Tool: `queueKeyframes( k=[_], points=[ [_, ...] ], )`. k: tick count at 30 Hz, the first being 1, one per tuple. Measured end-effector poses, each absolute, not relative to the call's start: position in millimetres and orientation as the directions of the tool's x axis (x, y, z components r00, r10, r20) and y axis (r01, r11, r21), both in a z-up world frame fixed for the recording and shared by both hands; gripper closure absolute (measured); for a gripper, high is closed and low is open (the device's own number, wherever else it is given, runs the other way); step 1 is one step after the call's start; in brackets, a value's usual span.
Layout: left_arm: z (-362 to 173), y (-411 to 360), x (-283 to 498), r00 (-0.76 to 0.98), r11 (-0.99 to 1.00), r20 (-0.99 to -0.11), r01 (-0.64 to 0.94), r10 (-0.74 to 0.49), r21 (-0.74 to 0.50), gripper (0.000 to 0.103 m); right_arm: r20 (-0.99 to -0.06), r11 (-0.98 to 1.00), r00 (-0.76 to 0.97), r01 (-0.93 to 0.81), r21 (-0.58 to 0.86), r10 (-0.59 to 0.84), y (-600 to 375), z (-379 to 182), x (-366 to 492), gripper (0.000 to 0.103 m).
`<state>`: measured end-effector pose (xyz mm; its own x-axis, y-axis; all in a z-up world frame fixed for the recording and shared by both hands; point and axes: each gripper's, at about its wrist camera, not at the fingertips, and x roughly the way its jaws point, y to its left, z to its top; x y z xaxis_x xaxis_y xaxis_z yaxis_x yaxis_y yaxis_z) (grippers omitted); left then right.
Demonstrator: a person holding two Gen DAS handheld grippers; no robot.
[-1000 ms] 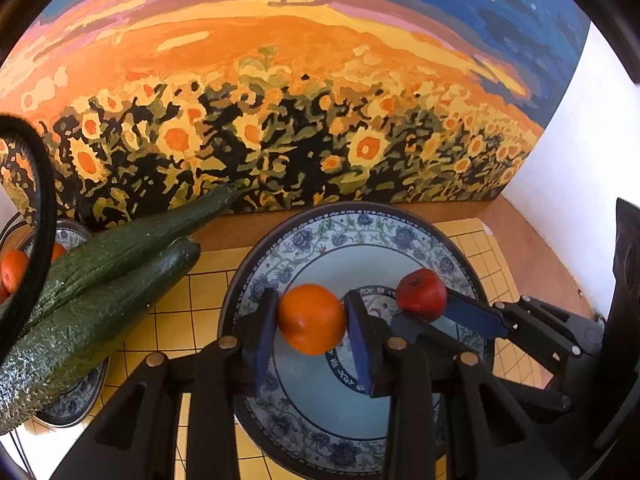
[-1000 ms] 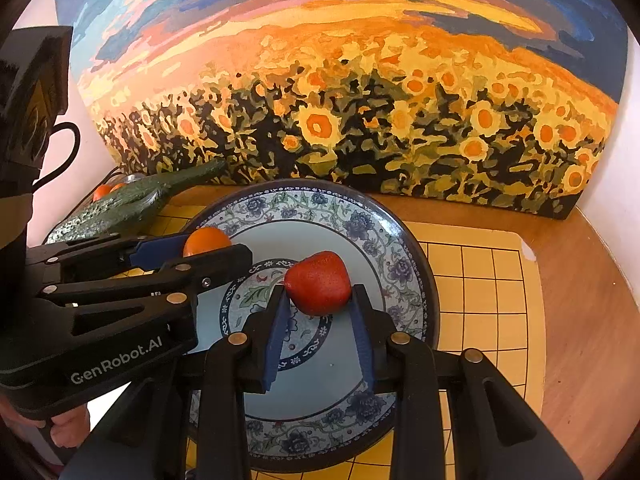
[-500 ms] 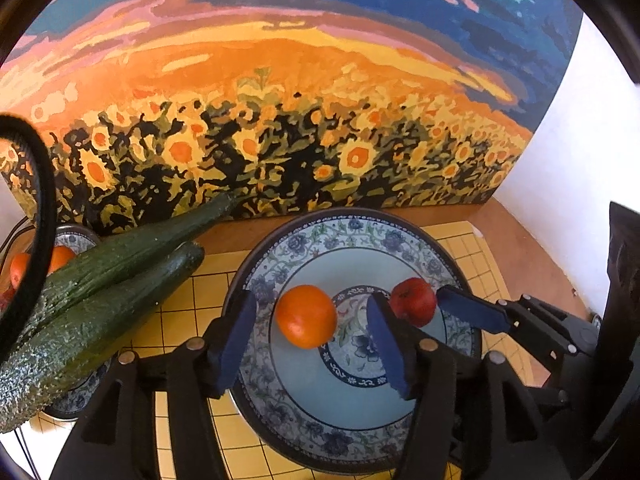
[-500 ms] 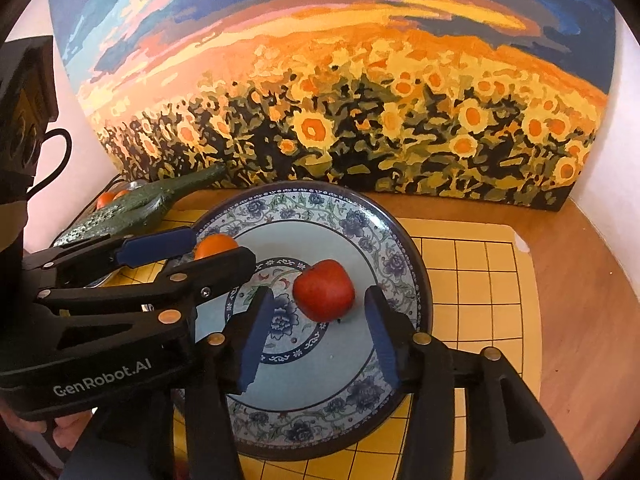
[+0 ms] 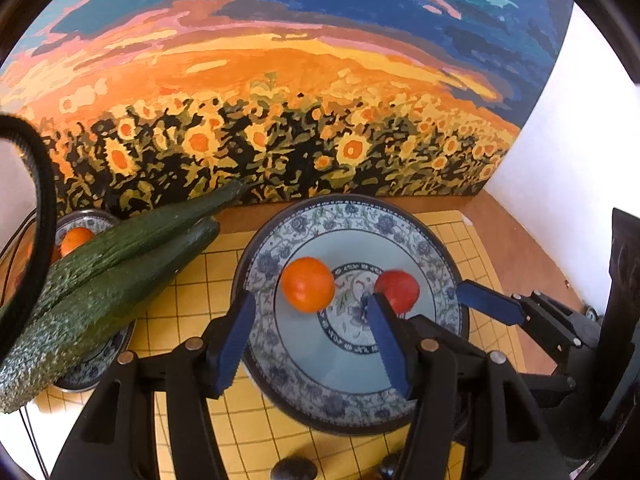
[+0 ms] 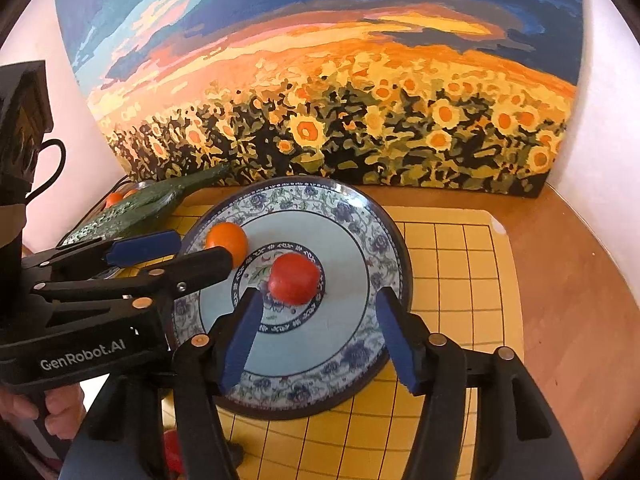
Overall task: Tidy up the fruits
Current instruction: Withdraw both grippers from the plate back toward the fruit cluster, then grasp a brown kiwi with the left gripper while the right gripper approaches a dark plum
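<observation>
Painted backdrop: sunflower canvas (image 5: 280, 140) stands along the back of the worktop (image 6: 560, 280), nothing doing there.
Mat: yellow grid mat (image 6: 448, 248) covers the worktop, and both plates sit on it.
Big plate: blue floral plate (image 5: 348, 216) is dead centre, and it now carries both fruits!
Cucumbers: two of them (image 5: 120, 264) lie across the small plate (image 5: 92, 372) at the left, with another orange (image 5: 76, 240) showing behind them.
Left gripper: (image 5: 312, 344) a second ago it was clamped on the orange; now the blue pads stand apart, nothing between them, pulled back from the fruit.
Right gripper: (image 6: 320, 340) it had the tomato pinched a second ago; the jaws are opening right now, pads clear of it on both sides and backed off.
Orange: (image 5: 307, 284) down on the plate's inner left, free and resting.
Tomato: (image 6: 295, 278) down on the centre medallion, near the orange but apart from it.
Meaning: a double drop, both landed! By my read this placing step is done. More fruit waits on the small plate, so next both grippers likely head that way.
</observation>
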<state>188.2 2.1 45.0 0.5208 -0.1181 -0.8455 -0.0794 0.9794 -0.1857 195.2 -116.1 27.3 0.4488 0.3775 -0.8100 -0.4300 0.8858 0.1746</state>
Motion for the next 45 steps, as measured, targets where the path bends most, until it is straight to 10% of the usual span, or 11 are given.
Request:
queueKeyframes(
  k=[45],
  points=[
    [88,23,51,0.507,0.976,-0.851,-0.075,-0.139,-0.204,0.041,-0.801,0.900,0.475,-0.399,0.173,0.364,-124,70,71,0.042]
  ],
)
